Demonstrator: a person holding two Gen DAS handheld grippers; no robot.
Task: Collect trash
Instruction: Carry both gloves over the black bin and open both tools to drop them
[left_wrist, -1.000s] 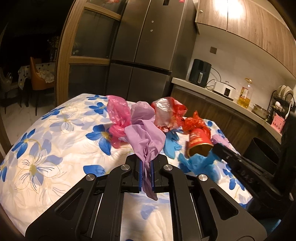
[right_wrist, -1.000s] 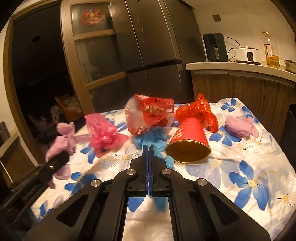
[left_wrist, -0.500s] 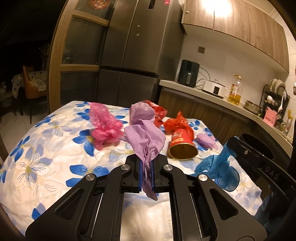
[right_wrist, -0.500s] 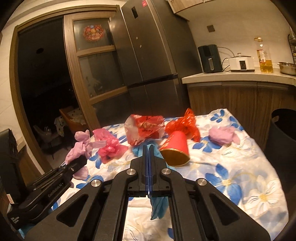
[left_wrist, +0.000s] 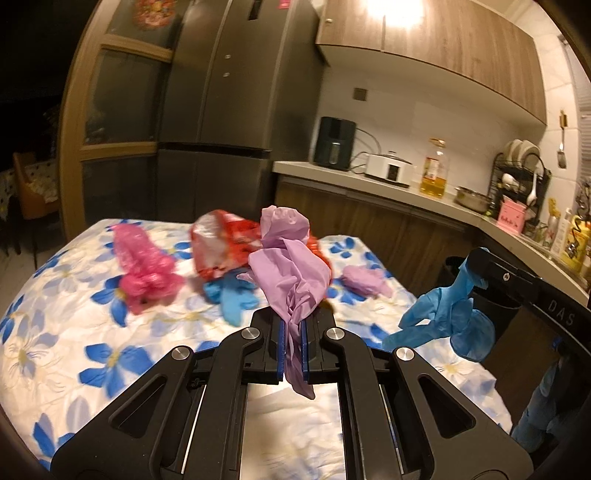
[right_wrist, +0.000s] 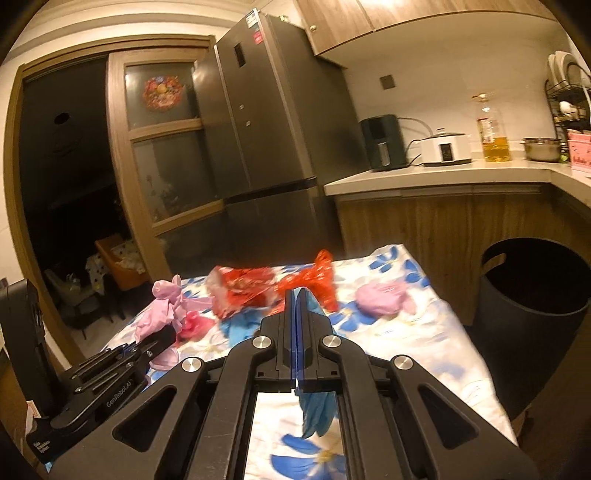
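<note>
Both grippers, purple glove (left_wrist: 291, 273) and blue glove (left_wrist: 443, 314) seemingly higher, nearer the bin (right_wrist: 532, 295)

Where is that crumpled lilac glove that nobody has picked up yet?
The loose lilac glove lies on the flowered tablecloth near the table's right side in the right wrist view, right of the red bag, with the black bin beyond the edge.

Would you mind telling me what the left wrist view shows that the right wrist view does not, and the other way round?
Only the left wrist view shows a loose blue glove lying on the floral tablecloth, and the blue glove dangling whole from the right hand-held gripper.

Only the right wrist view shows the black bin whole beside the table, and the dark open doorway.

Both show the purple glove clamped in the left hand-held gripper, the red wrapper, the fridge and the oil bottle.
</note>
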